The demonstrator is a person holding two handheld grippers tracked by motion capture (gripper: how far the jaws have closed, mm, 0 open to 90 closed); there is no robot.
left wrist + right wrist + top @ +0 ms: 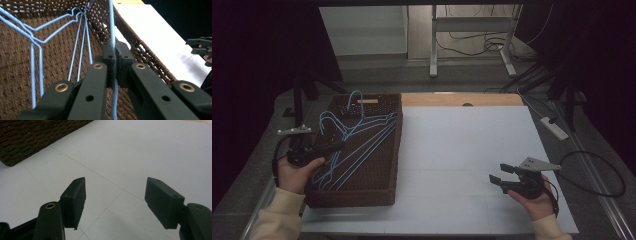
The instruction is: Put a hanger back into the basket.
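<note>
Your left gripper [115,53] clamped on thin light-blue wire hanger [112,30], lying in brown woven basket [389,145] among others. Light, springy, slippery; tangles easily. Pinch straight rod, lift slow. Right gripper [115,202] open, empty, over white tabletop [462,150].

Right tongs [116,202] gape over the white tabletop [140,150], brown basket [30,137] beyond.

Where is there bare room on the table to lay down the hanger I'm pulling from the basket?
The white tabletop is bare from the wicker basket across to the right hand-held gripper, and back to the wooden strip. The basket is crowded with blue wire hangers.
</note>
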